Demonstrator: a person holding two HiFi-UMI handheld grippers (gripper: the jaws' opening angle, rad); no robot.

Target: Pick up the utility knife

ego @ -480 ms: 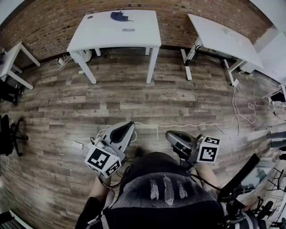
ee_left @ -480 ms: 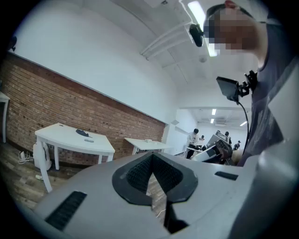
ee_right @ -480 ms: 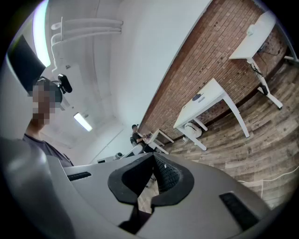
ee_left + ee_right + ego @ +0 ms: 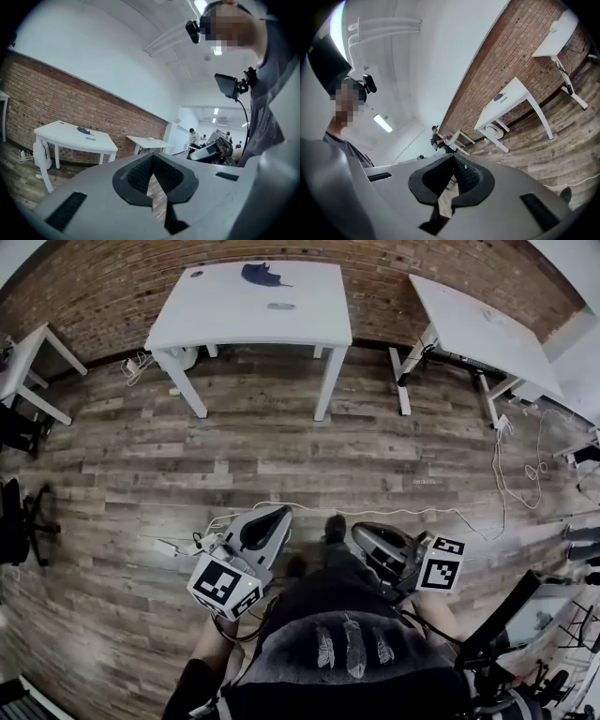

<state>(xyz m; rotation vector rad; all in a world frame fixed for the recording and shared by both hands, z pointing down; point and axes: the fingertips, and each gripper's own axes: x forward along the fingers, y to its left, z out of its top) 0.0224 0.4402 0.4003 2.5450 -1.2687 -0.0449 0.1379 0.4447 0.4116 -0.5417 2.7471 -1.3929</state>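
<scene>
Left claw [image 4: 151, 158] closed, empty | right claw [image 4: 453, 161] same | bystanders [image 4: 192, 135]: claw views only

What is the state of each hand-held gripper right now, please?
Left hand-held gripper: closed, holding nothing.
Right hand-held gripper: closed, holding nothing.

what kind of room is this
Likely an open office or lab workspace: plain white tables stand along a brick wall on a wood-plank floor, and other people are farther off.
</scene>
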